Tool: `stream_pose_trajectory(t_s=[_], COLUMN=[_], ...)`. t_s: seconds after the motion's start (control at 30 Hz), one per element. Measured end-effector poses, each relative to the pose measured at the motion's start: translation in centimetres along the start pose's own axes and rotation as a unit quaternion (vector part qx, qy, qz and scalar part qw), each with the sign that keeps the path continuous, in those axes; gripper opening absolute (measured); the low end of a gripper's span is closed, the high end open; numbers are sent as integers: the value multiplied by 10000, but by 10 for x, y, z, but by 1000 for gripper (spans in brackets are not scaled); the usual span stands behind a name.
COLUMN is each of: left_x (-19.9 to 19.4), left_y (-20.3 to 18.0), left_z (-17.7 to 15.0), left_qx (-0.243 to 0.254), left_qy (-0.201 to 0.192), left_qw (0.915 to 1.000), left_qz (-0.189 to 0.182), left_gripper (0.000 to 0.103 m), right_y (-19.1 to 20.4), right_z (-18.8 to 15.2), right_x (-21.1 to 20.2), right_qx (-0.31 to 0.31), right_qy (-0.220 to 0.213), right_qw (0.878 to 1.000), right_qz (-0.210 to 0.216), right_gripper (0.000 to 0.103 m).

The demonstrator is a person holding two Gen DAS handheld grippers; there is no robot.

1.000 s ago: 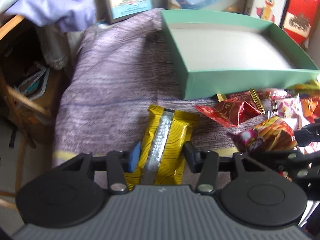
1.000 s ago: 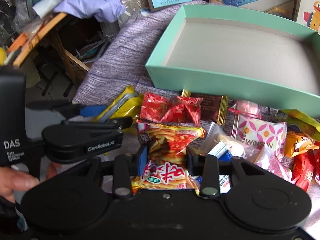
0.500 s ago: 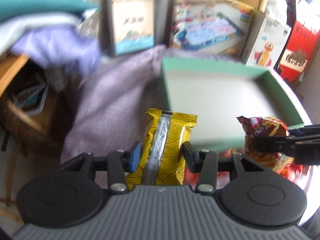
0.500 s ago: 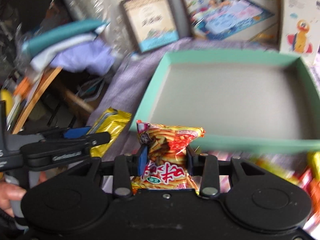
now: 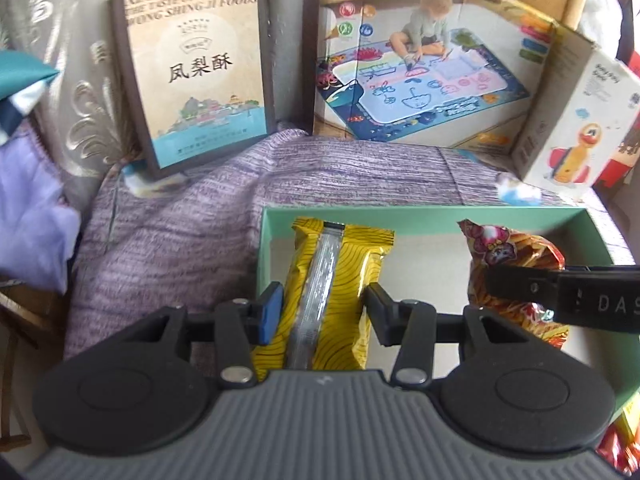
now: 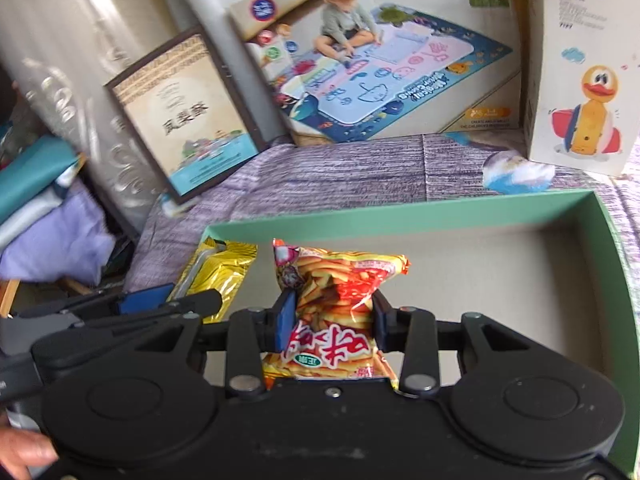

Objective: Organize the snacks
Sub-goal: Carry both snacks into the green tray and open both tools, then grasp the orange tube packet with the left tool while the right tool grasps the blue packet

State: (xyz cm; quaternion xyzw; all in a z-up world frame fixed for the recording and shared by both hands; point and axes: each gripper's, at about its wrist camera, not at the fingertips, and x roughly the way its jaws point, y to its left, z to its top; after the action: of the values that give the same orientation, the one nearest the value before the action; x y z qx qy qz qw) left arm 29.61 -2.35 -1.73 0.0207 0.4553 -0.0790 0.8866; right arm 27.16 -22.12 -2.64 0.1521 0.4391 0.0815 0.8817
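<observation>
My left gripper [image 5: 322, 306] is shut on a yellow snack packet [image 5: 332, 280] with a clear strip down its middle, held over the left part of the green box [image 5: 420, 216]. My right gripper [image 6: 330, 320] is shut on a red and orange chip bag [image 6: 340, 280], held over the same green box [image 6: 400, 220]. In the left wrist view the chip bag [image 5: 516, 252] and a black finger of the right gripper show at the right. In the right wrist view the yellow packet [image 6: 216, 276] and the left gripper [image 6: 168, 302] show at the left. The box floor under both packets is bare grey card.
The box lies on a purple knitted cloth [image 5: 180, 208]. Behind it lean a brown pastry box [image 5: 192, 60], a play-mat box [image 6: 380, 60] and a white duck toy box [image 6: 580, 64]. Folded clothes [image 6: 48, 232] lie at the left. A hand [image 6: 20, 452] shows at bottom left.
Both grippers have carried their packets up from the snack pile in front of the green box and forward over its near wall, so both packets now hang above the box floor.
</observation>
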Motion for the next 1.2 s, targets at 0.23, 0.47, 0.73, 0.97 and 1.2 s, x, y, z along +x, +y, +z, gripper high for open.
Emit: stream_pose_trajectory(t_s=[0.23, 0.47, 0.73, 0.97, 1.2], left_x=[27, 13, -27, -59, -92], left_y=[1, -4, -13, -20, -37], left_z=[4, 4, -9, -52, -117], left_qx=[0, -6, 69, 156, 479], left_qy=[157, -30, -209, -14, 282], left_qw=[9998, 10000, 9998, 9998, 9977], left_qz=[102, 7, -32, -117, -393], left_gripper=[44, 92, 103, 103, 103], right_y=[-1, 2, 2, -4, -4], right_z=[15, 20, 5, -31, -79], right_x=[46, 47, 1, -49, -95], right_qx=[-44, 147, 94, 45, -104], right_qy=[219, 47, -1, -59, -47], right_qw=[9996, 9993, 9996, 9995, 9993], right_qz=[157, 326, 271, 293, 347], right_gripper=[39, 101, 103, 103, 103])
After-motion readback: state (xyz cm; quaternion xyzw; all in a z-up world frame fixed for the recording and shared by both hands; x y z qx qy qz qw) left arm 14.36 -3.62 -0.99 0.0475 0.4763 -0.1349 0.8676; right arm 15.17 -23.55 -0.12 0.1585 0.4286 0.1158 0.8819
